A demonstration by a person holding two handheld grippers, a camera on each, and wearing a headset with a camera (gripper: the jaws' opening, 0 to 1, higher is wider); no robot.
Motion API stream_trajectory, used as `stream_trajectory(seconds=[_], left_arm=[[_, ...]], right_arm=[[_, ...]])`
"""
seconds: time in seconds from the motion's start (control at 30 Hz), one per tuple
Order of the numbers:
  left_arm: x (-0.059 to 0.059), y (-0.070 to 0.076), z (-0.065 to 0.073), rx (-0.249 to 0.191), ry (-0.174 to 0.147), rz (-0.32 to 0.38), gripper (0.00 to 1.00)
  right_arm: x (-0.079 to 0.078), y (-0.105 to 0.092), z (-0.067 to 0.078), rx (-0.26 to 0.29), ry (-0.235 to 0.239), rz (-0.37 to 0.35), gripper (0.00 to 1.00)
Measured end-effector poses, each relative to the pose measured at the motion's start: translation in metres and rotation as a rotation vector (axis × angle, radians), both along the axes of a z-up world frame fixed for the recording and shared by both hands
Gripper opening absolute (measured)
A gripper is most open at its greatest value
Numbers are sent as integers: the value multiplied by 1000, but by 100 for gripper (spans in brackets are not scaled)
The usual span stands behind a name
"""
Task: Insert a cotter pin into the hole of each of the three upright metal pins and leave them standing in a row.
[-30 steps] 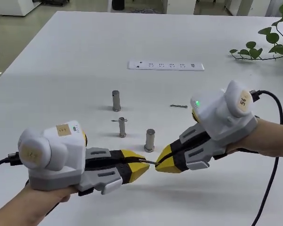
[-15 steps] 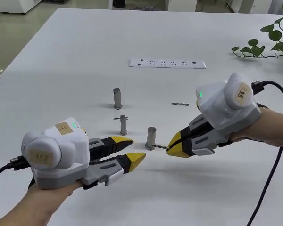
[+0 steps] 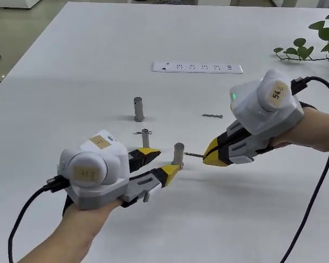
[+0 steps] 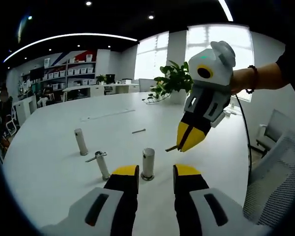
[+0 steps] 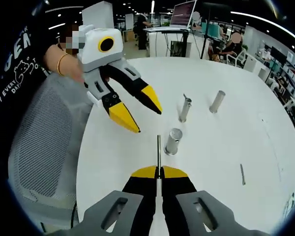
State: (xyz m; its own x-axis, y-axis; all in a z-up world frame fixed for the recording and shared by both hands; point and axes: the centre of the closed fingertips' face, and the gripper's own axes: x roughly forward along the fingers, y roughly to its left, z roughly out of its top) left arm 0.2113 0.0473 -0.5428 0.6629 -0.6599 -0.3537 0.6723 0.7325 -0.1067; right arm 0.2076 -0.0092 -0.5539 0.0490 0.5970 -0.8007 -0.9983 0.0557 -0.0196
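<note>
left tongs (image 3: 163, 160) gape apart, tips forward; right tongs (image 3: 209, 159) pinch a cotter pin (image 3: 193, 155), angled toward them.

A long white power strip (image 3: 197, 67) lies flat towards the far side of the broad white table (image 3: 77, 66), a leafy green plant (image 3: 312, 46) trails over its far right corner, and a grey mesh office chair (image 5: 44, 142) stands beside the table's edge

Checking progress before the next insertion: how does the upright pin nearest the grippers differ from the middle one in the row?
The middle pin has a cotter pin through its top; the nearest pin has none. The nearest pin stands just ahead of the open left gripper, with the right gripper pointing its held cotter pin at it; the middle pin stands unattended. Both are upright.
</note>
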Motion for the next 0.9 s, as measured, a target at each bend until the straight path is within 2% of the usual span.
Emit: stream_trajectory(seconds=[0.17, 0.43, 0.9], left_arm=[[8, -4, -12, 22, 9, 27, 24], [18, -11, -19, 35, 3, 49, 22], [31, -15, -35, 46, 39, 72, 19]], right_arm=[[6, -3, -2, -12, 0, -7, 0], [15, -5, -4, -24, -6, -6, 0], [23, -3, -12, -58, -11, 26, 0]])
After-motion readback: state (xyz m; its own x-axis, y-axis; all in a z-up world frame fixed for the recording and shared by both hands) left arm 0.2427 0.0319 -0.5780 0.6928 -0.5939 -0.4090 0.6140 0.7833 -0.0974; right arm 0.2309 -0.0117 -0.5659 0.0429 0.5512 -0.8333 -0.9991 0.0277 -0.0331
